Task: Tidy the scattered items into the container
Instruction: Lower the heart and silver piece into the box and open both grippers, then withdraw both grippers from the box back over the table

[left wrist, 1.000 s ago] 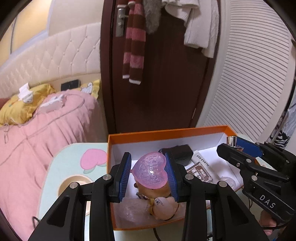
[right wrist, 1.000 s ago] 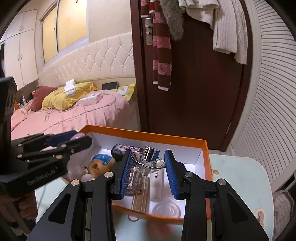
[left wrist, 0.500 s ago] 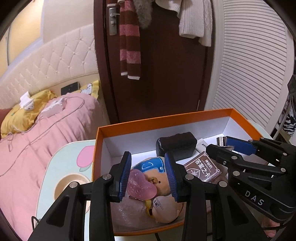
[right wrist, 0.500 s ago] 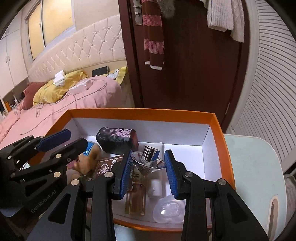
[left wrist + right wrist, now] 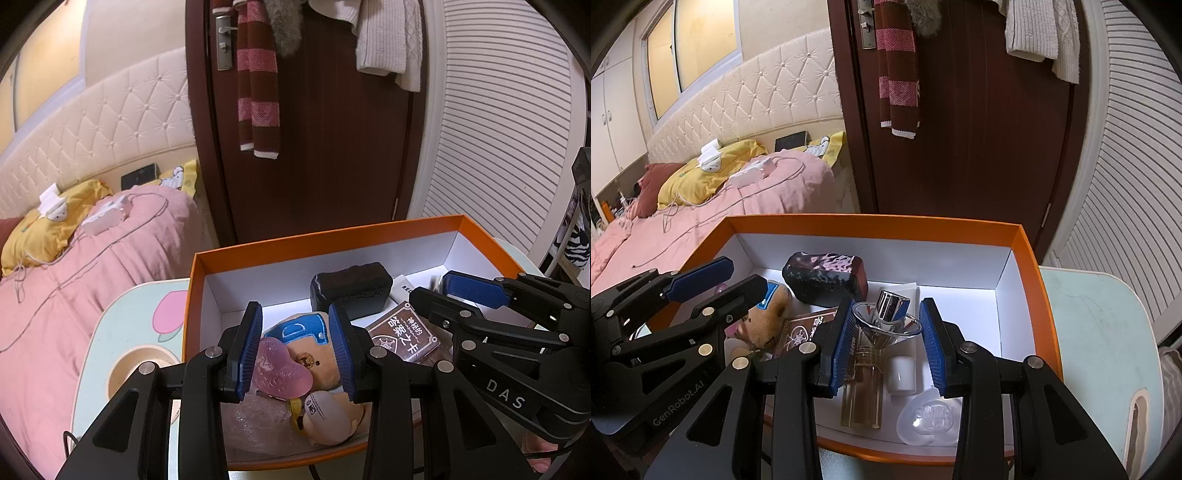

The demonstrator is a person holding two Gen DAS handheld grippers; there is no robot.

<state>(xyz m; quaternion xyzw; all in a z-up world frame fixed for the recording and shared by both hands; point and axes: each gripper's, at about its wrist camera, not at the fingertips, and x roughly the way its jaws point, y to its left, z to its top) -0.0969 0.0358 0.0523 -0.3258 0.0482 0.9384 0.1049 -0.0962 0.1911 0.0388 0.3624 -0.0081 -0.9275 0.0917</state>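
Observation:
The orange box [image 5: 332, 236] with white inside stands on the pale table and also shows in the right wrist view [image 5: 871, 223]. My left gripper [image 5: 295, 343] is open over its near left part; the pink heart [image 5: 280, 373] lies loose below, leaning on the left pad, on a plush toy [image 5: 314, 347]. My right gripper [image 5: 886, 339] is over the box's near middle with a clear funnel-shaped bottle with a silver cap [image 5: 886, 317] between its pads; the jaws look slightly wider than the bottle, contact unclear. The right gripper also shows in the left wrist view [image 5: 476, 291].
In the box lie a dark pouch [image 5: 827, 277], a brown card pack [image 5: 406, 332], a tall glass bottle [image 5: 862, 387], a white tube [image 5: 901, 373] and a clear round lid [image 5: 931, 417]. A pink bed [image 5: 74, 266] is left; a dark door [image 5: 325, 147] behind.
My left gripper opened and let the pink heart drop onto the plush toy in the box. My right gripper came down into the box with the funnel bottle and its jaws widened a little.

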